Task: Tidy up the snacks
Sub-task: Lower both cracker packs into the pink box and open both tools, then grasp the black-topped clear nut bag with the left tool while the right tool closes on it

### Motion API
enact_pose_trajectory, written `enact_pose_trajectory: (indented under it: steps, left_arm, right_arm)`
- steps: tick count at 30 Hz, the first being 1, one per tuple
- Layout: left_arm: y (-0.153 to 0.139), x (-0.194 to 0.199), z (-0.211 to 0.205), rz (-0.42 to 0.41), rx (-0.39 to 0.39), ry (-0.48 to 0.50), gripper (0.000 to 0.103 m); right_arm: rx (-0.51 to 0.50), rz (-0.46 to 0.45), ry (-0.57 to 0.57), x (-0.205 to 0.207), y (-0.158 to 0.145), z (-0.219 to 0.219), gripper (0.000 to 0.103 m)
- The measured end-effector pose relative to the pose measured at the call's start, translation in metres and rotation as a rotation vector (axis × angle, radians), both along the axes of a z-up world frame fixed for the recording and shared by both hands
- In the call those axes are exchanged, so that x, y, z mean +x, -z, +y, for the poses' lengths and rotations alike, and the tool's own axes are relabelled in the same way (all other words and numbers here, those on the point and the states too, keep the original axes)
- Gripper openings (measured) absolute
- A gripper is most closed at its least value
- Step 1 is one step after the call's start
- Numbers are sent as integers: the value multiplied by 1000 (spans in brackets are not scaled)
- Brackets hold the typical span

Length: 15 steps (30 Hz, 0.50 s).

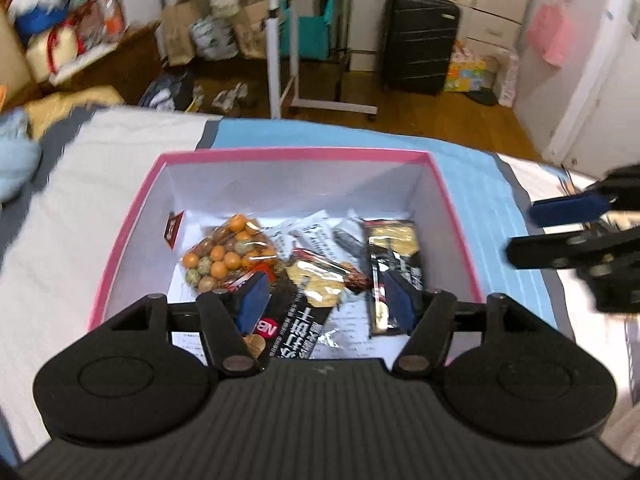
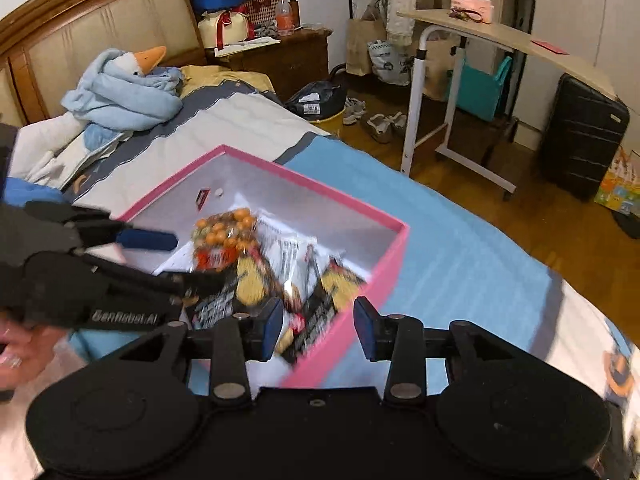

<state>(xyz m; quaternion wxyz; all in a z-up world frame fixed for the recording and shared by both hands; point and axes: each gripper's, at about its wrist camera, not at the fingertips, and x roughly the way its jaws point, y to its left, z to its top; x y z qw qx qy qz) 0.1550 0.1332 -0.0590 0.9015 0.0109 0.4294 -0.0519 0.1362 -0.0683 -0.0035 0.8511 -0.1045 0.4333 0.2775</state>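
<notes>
The bed [image 2: 460, 248] fills the scene, its cover in blue and white bands, and on it sits the pink-rimmed box [image 1: 452, 184], open at the top, white inside. Down in the box lie the snacks: a clear bag of orange and speckled balls [image 1: 224, 254], a black cracker packet [image 1: 310, 304] lying across the middle, a second black packet [image 1: 394, 264] along the right-hand wall, and white wrappers [image 1: 308, 232] tucked behind them. A small red tag [image 1: 173, 229] rests alone by the left wall.

Over the box hovers the left gripper [image 1: 326, 300], fingers spread, blue pads clear of the packets below and nothing pinched between them. The right gripper [image 2: 316, 328] hangs over the box's near corner, fingers also apart, and empty as far as the blur lets me judge. At the left edge of the right wrist view, a hand [image 2: 16, 344] grips the left tool's handle.
</notes>
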Motion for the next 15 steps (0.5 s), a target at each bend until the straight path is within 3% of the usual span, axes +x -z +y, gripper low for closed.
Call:
enact_pose_trajectory:
  steps: [2,7,13,14,15]
  left_arm:
    - [-8,-9,-11,4,32,30,63]
    - [-36,-34,-30,0,-2,102,70]
    - [-54,-53,-65,9,-43,203,79]
    - [-55,-55,-73,8,-43,223,79]
    - [-55,-57,-81,5,-41,238,81]
  right_arm:
    - [-21,-37,-4,-19,-18,-17,44]
    - [-35,-78,17,-55,-50,-62,45]
    - [-65,-86,87,-84,-60,-124,48]
    - [-71,-82,105,-88,-58,-133,50]
    - [-76,-78,124,-91,-55,-142,59]
